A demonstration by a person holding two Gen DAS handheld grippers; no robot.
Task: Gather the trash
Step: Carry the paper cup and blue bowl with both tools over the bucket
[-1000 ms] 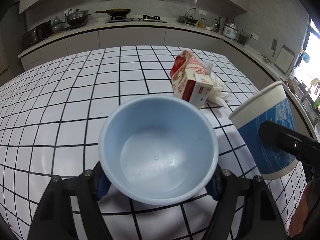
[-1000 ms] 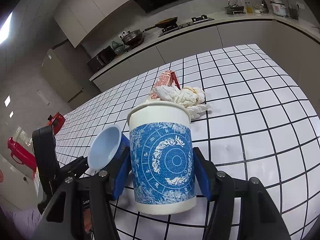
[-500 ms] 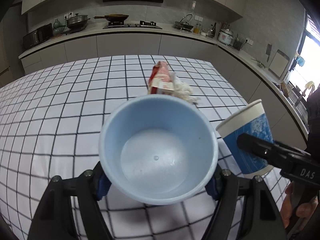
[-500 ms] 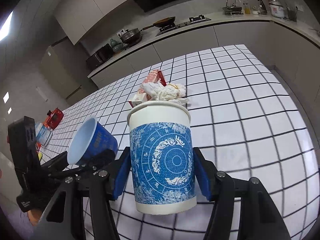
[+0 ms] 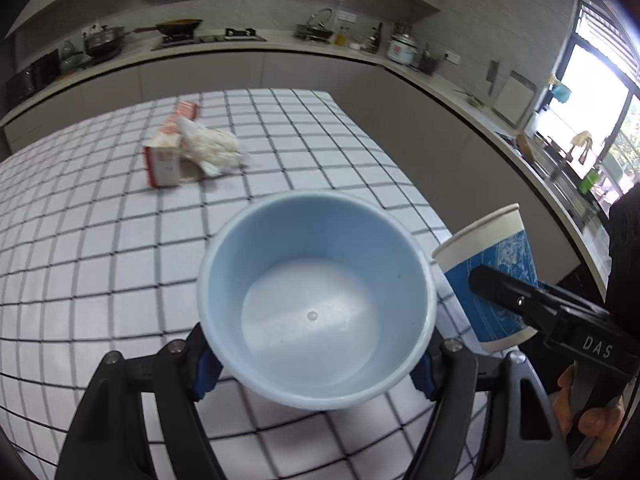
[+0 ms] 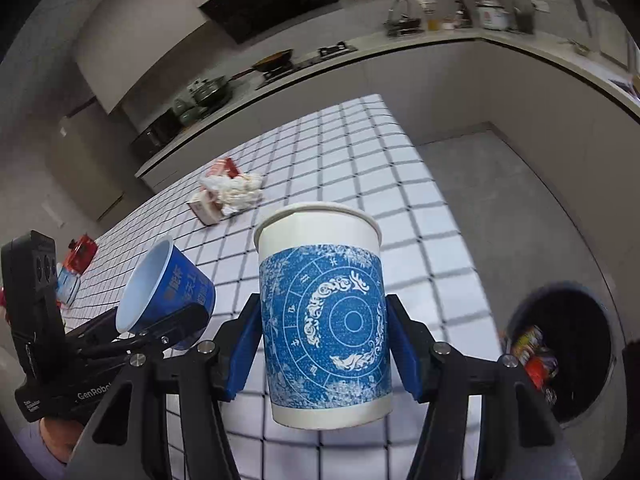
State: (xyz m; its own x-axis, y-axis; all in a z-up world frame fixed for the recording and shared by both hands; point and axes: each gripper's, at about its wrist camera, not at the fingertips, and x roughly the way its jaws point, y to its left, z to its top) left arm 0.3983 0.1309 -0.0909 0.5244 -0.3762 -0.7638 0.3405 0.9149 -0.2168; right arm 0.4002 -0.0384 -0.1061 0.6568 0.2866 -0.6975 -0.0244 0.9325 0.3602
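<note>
Right tool (image 6: 324,344): blue pads clamped on a paper cup (image 6: 322,312), white with blue circular print, held upright clear of the tabletop (image 6: 360,168), apparently for carrying to the dark bin (image 6: 560,348) on the floor at right.
Left tool (image 5: 316,360): closed round a pale blue bowl (image 5: 316,304), empty inside, tilted, also lifted.
Remaining on tabletop: red-and-white carton (image 5: 168,152) touching crumpled tissue (image 5: 212,148).

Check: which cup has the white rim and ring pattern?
The paper cup in the right gripper. The left gripper holds the plain blue cup.
</note>
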